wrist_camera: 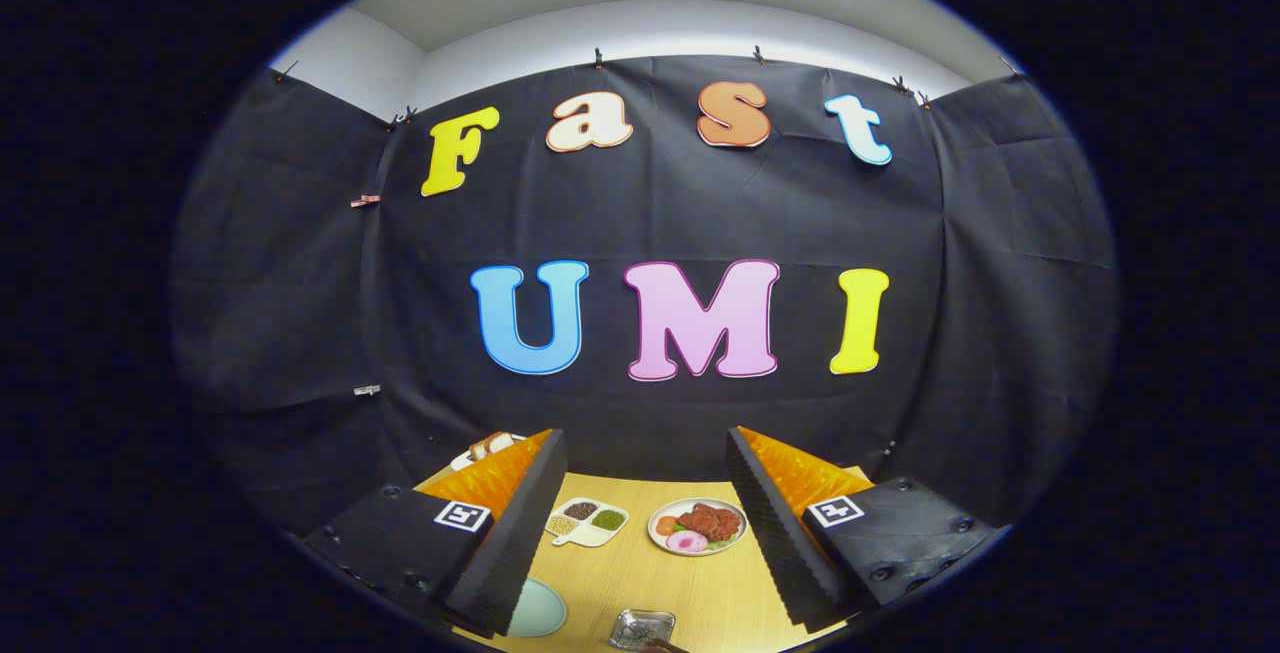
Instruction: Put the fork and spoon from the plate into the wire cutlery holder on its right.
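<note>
The gripper (645,533) hung wide open and empty above the table (650,583), aimed high; cutlery placement unclear.

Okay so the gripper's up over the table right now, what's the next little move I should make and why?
Probably tilt the gripper down toward the near table edge. Its fingers stand open with nothing between them, aimed mostly at the booth wall. A pale green plate and a small metal tray sit low between the fingers; the fork, spoon and holder can't be made out yet.
</note>
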A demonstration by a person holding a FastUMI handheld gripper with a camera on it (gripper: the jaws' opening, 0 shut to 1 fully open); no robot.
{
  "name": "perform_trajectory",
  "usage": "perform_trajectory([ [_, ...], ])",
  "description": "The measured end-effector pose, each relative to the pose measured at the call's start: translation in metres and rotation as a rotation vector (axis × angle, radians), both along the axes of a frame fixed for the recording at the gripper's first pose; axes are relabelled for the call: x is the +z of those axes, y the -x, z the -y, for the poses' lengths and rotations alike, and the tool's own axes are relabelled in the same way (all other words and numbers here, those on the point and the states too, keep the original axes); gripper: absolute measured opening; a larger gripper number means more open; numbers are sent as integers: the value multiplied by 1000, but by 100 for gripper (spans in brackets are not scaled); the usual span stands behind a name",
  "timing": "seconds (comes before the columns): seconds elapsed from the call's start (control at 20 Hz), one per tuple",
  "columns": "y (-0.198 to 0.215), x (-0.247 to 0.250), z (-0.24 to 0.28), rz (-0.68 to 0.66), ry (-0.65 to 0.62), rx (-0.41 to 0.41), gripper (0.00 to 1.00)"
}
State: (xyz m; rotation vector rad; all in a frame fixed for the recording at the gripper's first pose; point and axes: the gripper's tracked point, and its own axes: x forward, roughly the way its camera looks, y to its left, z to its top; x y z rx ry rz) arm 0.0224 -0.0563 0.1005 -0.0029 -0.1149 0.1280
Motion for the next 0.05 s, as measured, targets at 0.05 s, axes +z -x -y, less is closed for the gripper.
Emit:
perform_trajectory([
  [0.05, 0, -3, 0, -4, -10, 0, 99],
])
